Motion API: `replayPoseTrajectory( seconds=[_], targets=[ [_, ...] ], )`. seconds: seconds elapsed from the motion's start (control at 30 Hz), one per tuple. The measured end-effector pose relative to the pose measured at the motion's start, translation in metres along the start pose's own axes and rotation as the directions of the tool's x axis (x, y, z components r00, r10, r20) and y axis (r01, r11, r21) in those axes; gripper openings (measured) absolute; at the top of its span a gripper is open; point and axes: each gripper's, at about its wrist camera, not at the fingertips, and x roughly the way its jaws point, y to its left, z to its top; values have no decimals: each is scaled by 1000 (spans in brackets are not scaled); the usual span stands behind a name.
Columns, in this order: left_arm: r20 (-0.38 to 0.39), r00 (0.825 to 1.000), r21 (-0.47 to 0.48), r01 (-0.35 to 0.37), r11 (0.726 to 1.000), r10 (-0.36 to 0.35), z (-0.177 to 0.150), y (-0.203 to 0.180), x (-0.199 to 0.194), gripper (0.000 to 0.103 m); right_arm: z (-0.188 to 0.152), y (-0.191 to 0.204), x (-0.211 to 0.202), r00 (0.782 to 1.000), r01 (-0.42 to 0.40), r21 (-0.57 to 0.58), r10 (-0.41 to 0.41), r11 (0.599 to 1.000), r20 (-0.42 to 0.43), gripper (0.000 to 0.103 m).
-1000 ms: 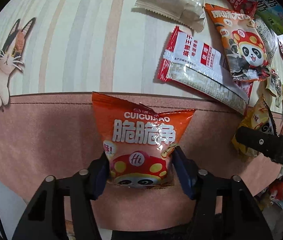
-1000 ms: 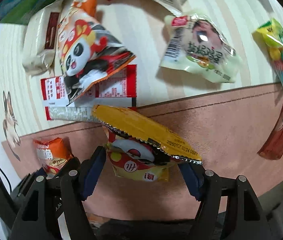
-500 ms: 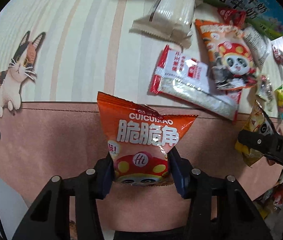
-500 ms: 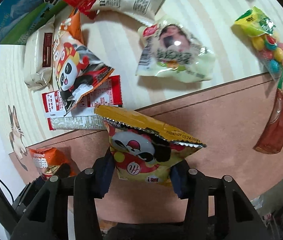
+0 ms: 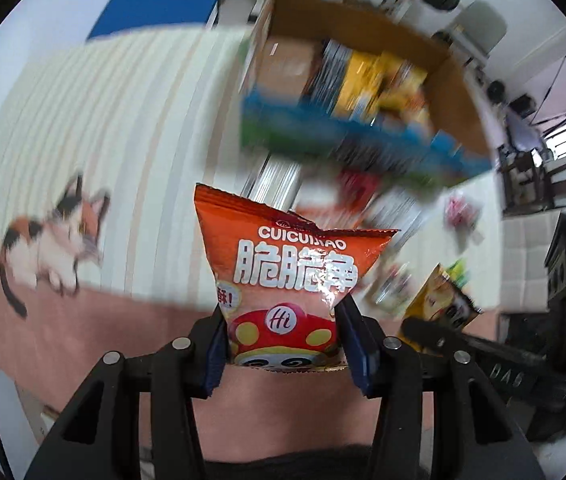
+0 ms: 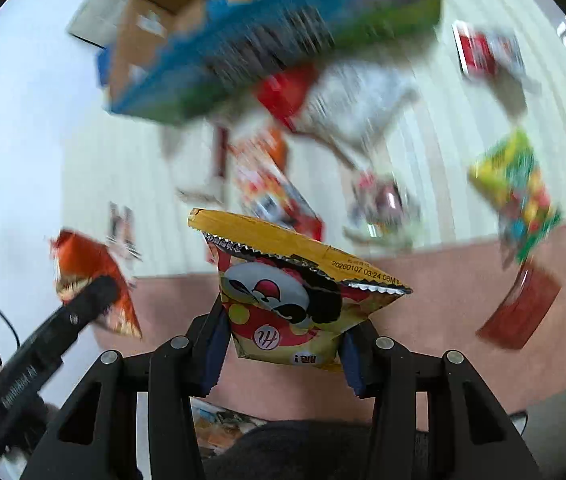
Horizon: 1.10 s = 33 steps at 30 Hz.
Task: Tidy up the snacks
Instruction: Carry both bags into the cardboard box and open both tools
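The table (image 5: 83, 128) carries a cardboard box (image 5: 459, 80) at its far side, already holding some packets. Loose snacks (image 6: 519, 188) lie between. The left gripper (image 5: 283, 344) pinches an orange snack bag (image 5: 291, 264), and the right gripper (image 6: 283, 340) pinches a yellow snack bag (image 6: 283, 300); both bags hang above the table. The step seems to be carrying 2 bags; next they need release over the box.

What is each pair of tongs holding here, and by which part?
Left tongs: orange snack bag, pinched across its lower end. Right tongs: yellow snack bag, pinched across its lower end, crimped seal away from the pads.
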Motion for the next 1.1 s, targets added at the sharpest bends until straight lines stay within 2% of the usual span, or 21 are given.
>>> replayPoseTrajectory(
  seconds=[0.13, 0.33, 0.43, 0.6, 0.83, 1.03, 1.1],
  targets=[
    [51, 999, 31, -4, 1000, 2, 53, -24, 3, 47, 47, 21, -37, 997, -31, -51, 34, 998, 65, 50],
    [72, 995, 59, -73, 996, 69, 148, -39, 20, 47, 145, 42, -59, 984, 57, -75, -43, 996, 174, 51],
    [46, 994, 55, -99, 994, 97, 198, -39, 45, 47, 202, 39, -62, 973, 119, -53, -106, 991, 203, 51],
    [-37, 991, 49, -123, 991, 125, 254, -41, 90, 47, 278, 25, -49, 964, 185, 16, -184, 983, 193, 51],
    [-131, 978, 58, -156, 986, 162, 300, -39, 143, 47, 337, 14, -24, 958, 227, 76, -237, 971, 161, 51],
    [-159, 971, 43, -173, 984, 178, 313, -35, 162, 48, 343, 8, -8, 956, 253, 93, -263, 963, 129, 53],
    [-167, 970, 40, -169, 985, 174, 316, -36, 163, 48, 347, 8, -3, 957, 257, 90, -266, 962, 116, 60]
  ],
)
